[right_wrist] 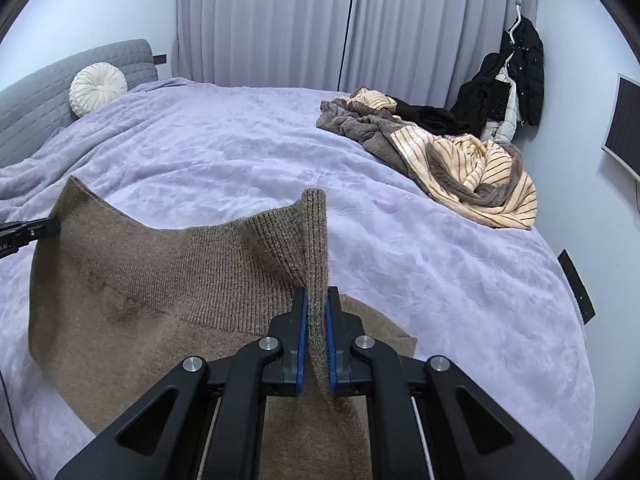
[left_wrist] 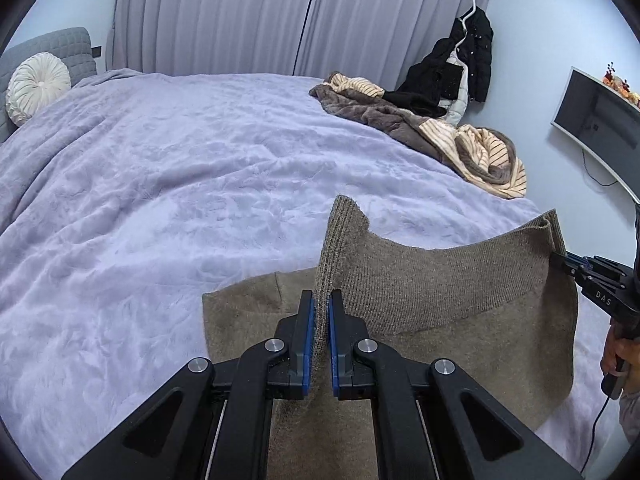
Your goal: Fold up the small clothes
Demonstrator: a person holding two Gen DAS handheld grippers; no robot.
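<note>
Brown knit garment (left_wrist: pixel 440 280) – ribbed hem in both tongs

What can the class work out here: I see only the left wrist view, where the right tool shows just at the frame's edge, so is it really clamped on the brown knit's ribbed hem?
Observer: Yes. In the right wrist view the right tool has its blue pads pressed on a folded corner of the ribbed hem, which stands up past the tips.
Operator: What lies to the right of that tool?
Observer: Bare lilac bedspread, with a dark flat strip at the bed's edge.
Operator: Is the whole garment lifted there?
Observer: No. Beneath that tool, a lower corner of the brown knit lies flat on the bedspread.
</note>
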